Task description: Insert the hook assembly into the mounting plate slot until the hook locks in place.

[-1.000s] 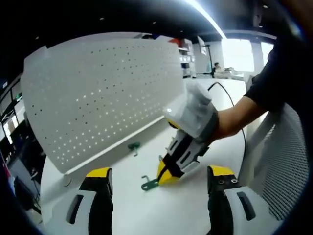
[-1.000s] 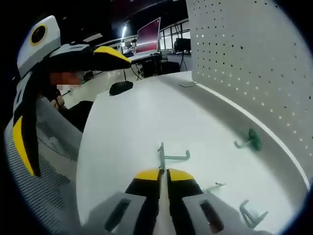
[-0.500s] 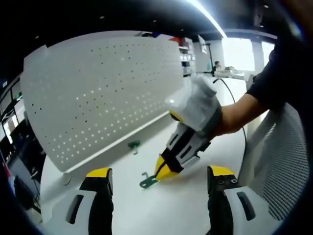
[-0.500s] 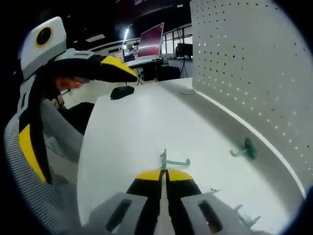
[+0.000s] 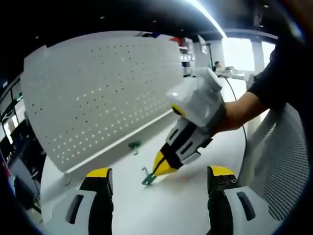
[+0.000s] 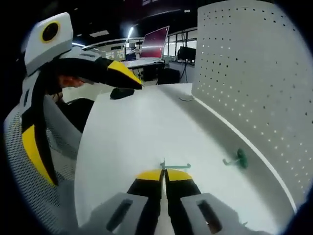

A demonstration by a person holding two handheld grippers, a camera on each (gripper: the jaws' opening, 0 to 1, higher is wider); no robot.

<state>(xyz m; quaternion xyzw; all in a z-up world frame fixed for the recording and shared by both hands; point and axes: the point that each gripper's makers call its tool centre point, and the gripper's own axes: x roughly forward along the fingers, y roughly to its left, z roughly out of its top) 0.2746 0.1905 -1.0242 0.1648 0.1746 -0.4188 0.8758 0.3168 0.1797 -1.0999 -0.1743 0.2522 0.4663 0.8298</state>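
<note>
- The white surface (image 6: 127, 132) under my claws carried a white perforated panel (image 6: 254, 73) standing upright along its far edge.
- A small green hook (image 6: 236, 158) lay on it close to the panel's foot.
- A dark rounded object (image 6: 121, 92) sat near its far end.

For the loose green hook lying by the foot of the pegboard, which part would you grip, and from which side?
Grip the thin stem of the loose green hook, coming down from above on the open-table side. It lies flat on the white table with its rounded end toward the pegboard, and the stem points away from the board, so the board likely blocks an approach from behind.
</note>
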